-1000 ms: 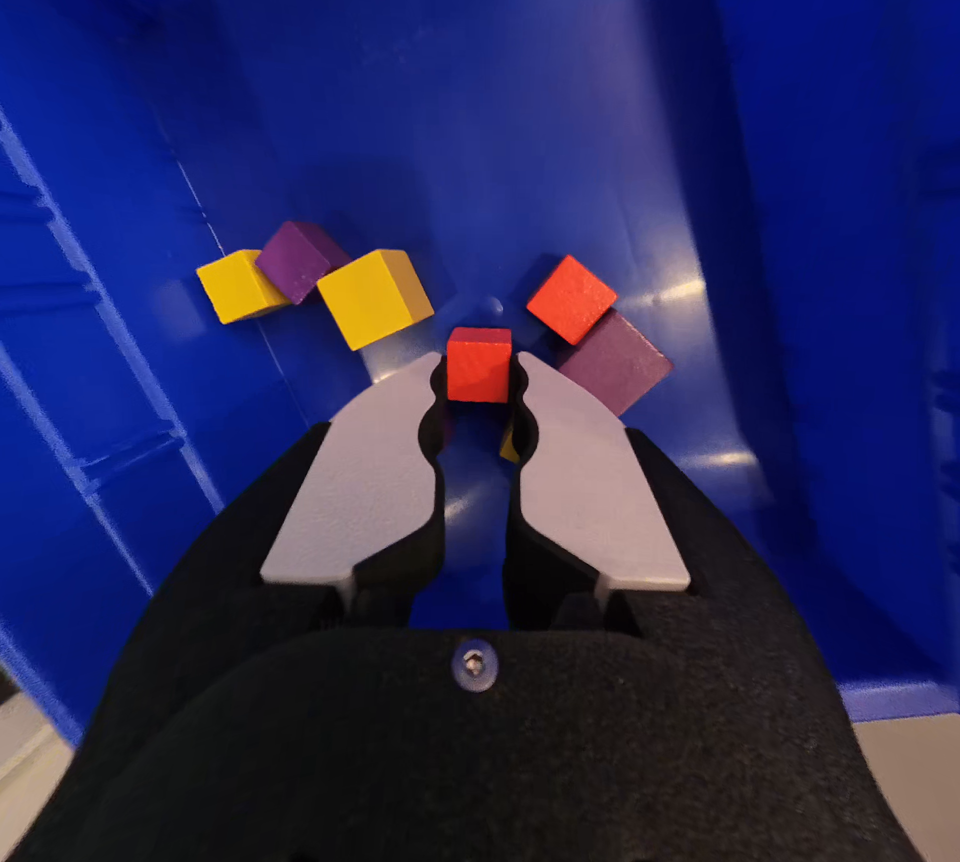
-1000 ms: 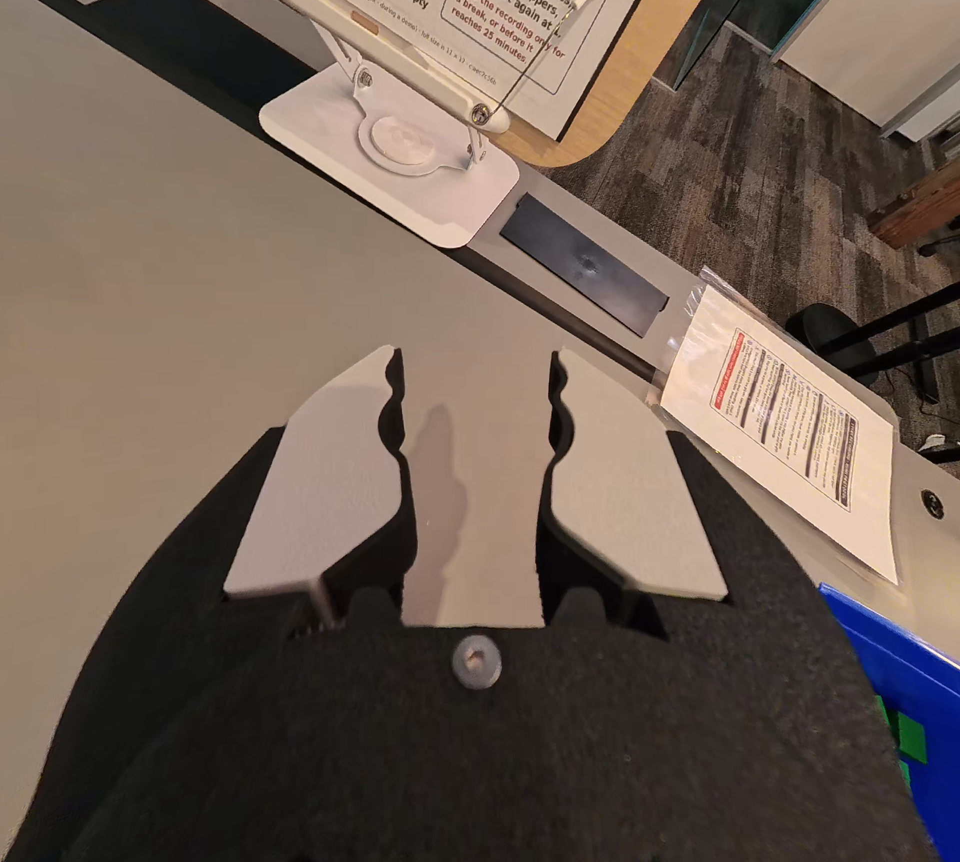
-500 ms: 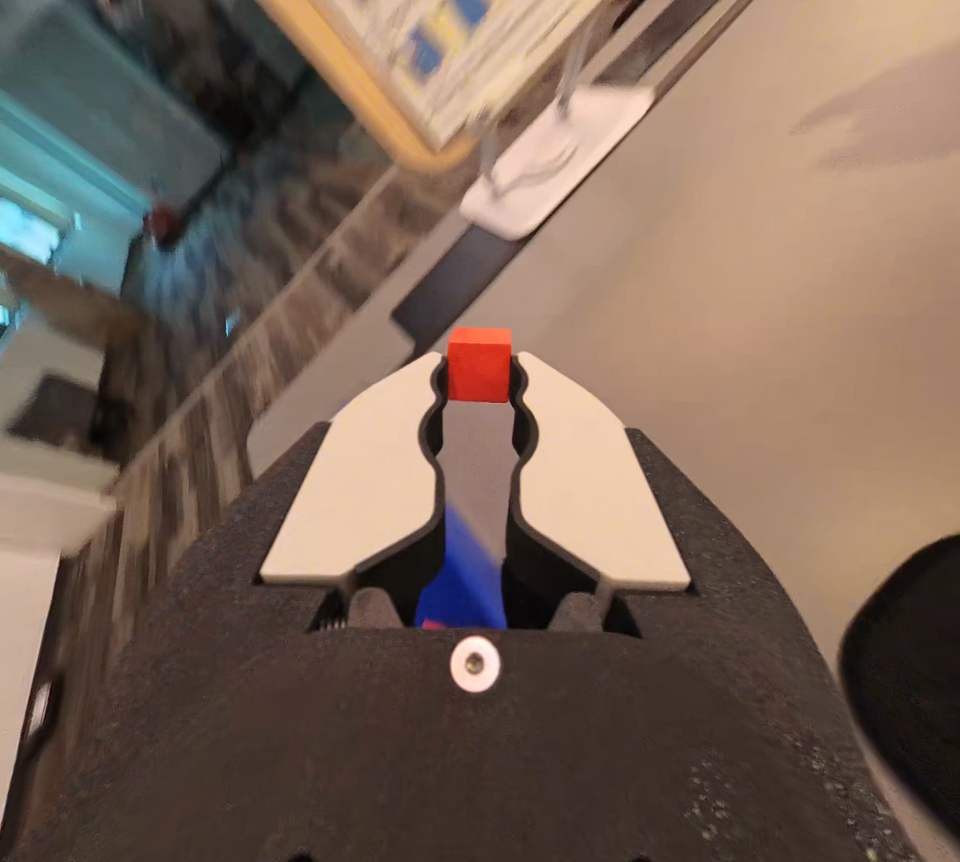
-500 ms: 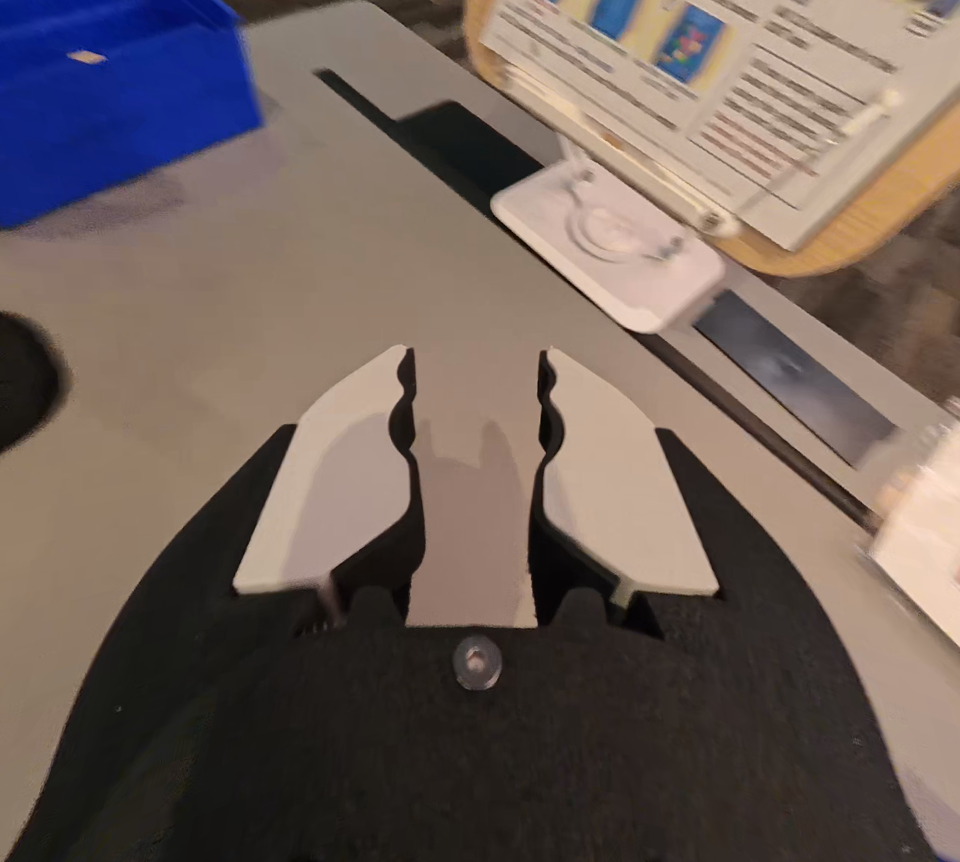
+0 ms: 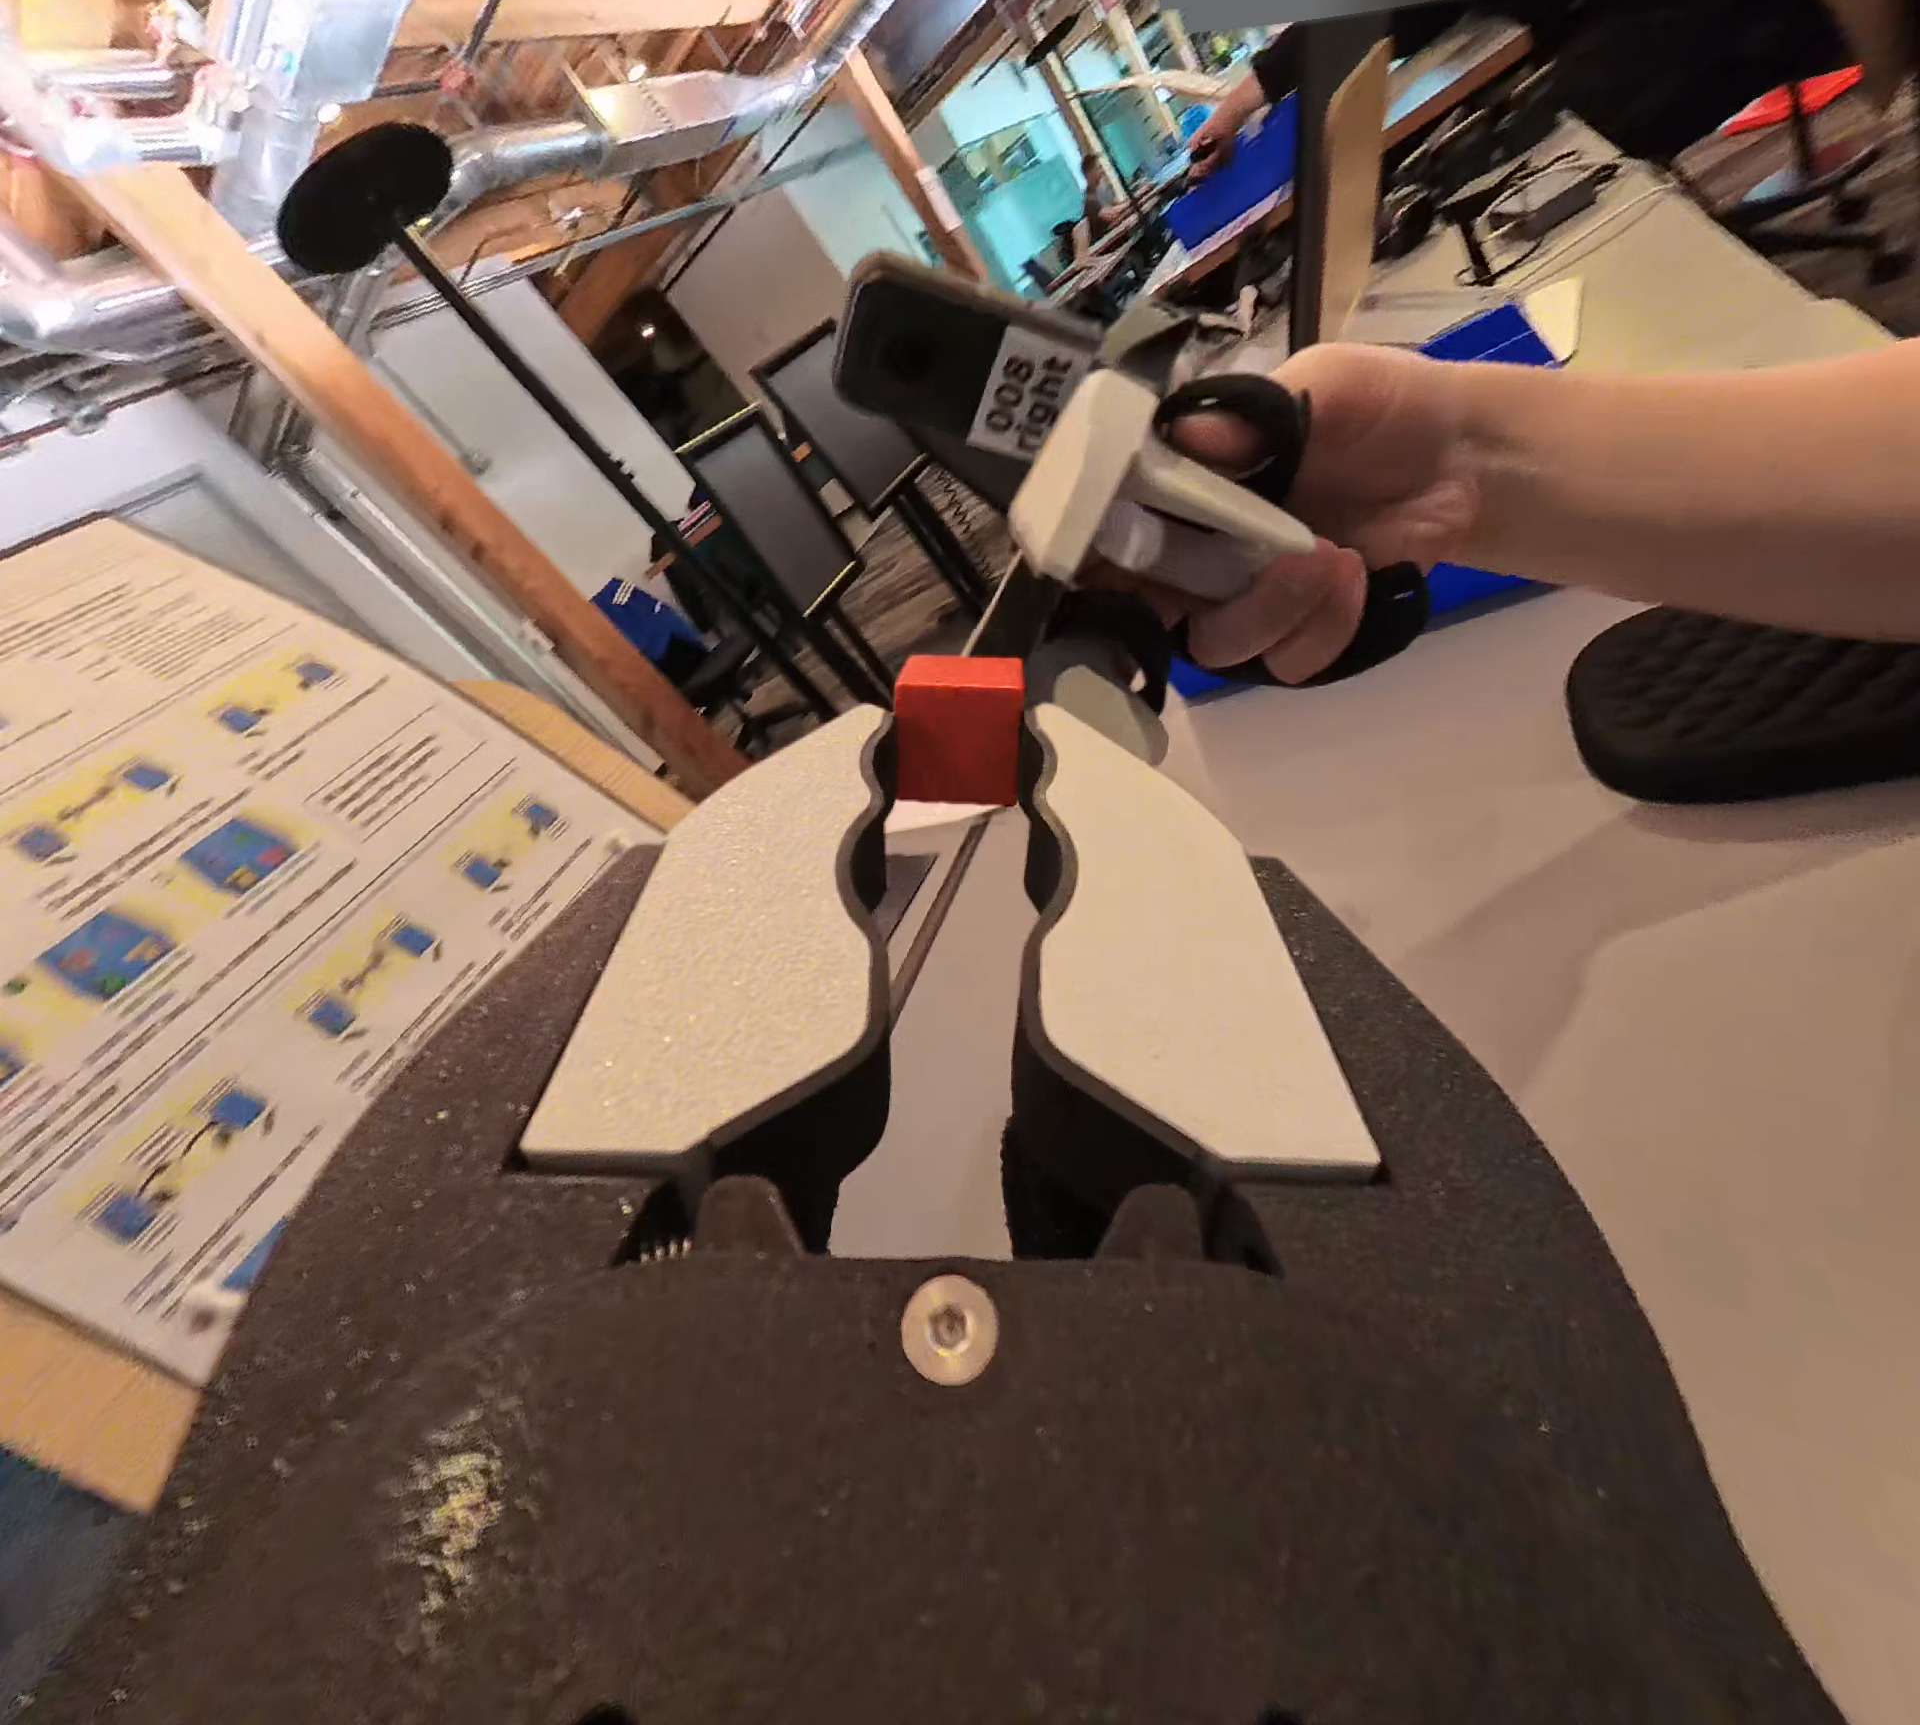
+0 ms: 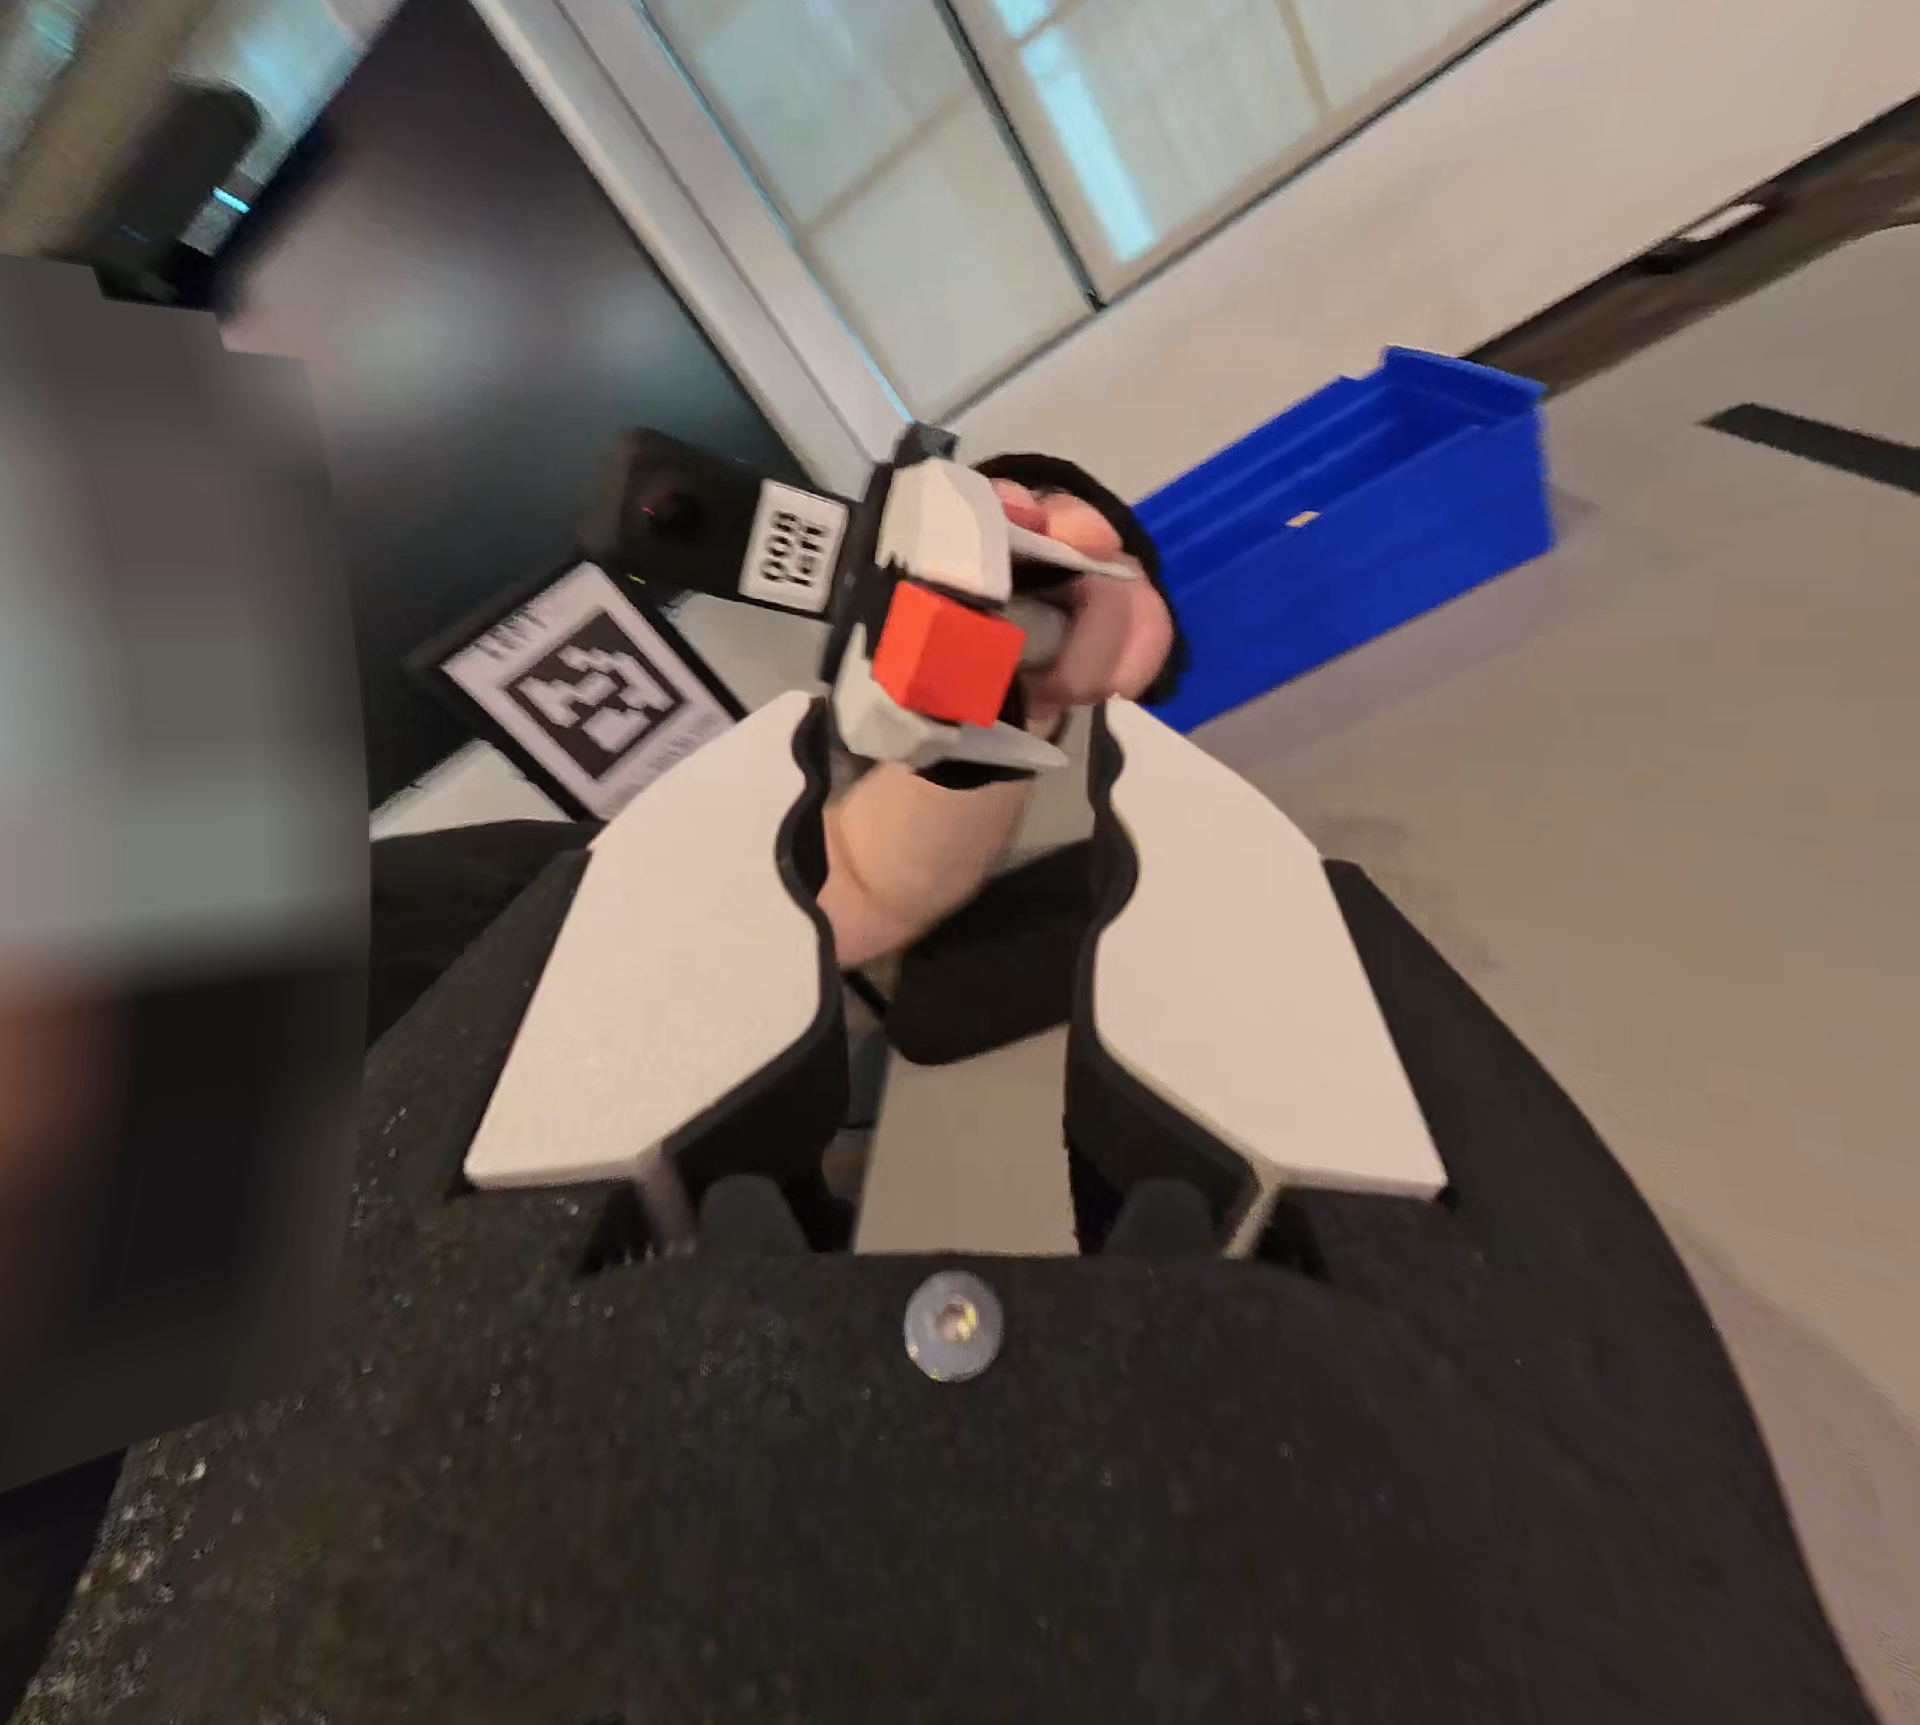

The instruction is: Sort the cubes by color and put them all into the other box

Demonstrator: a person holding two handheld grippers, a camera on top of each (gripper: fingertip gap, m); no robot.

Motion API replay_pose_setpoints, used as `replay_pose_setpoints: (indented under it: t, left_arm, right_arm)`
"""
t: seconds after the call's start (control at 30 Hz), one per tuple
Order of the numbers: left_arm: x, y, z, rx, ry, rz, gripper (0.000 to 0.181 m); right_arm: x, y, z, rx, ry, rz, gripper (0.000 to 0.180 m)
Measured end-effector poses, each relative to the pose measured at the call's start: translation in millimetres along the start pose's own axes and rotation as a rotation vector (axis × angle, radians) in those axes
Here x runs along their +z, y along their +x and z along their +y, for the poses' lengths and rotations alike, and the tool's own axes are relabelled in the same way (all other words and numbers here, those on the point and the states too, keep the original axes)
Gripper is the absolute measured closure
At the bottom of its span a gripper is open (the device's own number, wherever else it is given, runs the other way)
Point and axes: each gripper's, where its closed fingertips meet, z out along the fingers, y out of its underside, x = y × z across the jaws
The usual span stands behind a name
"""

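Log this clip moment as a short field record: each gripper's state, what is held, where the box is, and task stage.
left gripper: shut on red cube, held in the air above the grey table
right gripper: open, empty, facing the left gripper
blue box: on the table beyond the left gripper, seen in the right wrist view
instruction sheet: on a stand, left of the left gripper
stage: cube in transit, not yet placed
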Motion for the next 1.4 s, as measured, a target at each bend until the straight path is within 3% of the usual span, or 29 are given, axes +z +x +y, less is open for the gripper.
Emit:
replay_pose_setpoints:
  t: [0.23,0.33,0.57,0.8,0.87,0.97,1.07,1.17,1.3,1.4]
  left_arm:
    - [17,12,-8,0.010,0.051,0.049,0.159]
    - [19,17,-6,0.009,0.059,0.060,0.159]
    - [19,17,6,-0.098,0.022,0.059,0.155]
    - [7,5,19,-0.207,0.006,0.042,0.146]
    - [3,2,23,-0.197,-0.004,0.033,0.149]
    - [1,-4,29,-0.183,-0.041,0.009,0.152]
    - [4,-4,30,-0.187,-0.052,0.018,0.154]
    - [8,-1,32,-0.166,-0.070,0.029,0.155]
    - [16,8,35,-0.146,-0.092,0.059,0.155]
    - [19,15,37,-0.129,-0.106,0.077,0.155]
  right_arm:
    - [-2,-6,4,0.099,-0.021,-0.103,0.134]
    - [2,-10,8,0.115,-0.039,-0.148,0.155]
    - [0,0,9,0.107,-0.047,-0.123,0.158]
    - [-49,5,-17,-0.066,0.013,0.145,0.158]
    - [-78,2,-28,-0.139,0.030,0.283,0.158]
    - [-147,14,-34,-0.244,-0.032,0.653,0.158]
    - [-244,22,-19,-0.261,-0.236,1.066,0.158]
    - [-350,19,21,-0.117,-0.540,1.380,0.158]
    - [-460,12,95,0.190,-0.872,1.562,0.158]
    - [-515,14,143,0.317,-1.055,1.635,0.158]
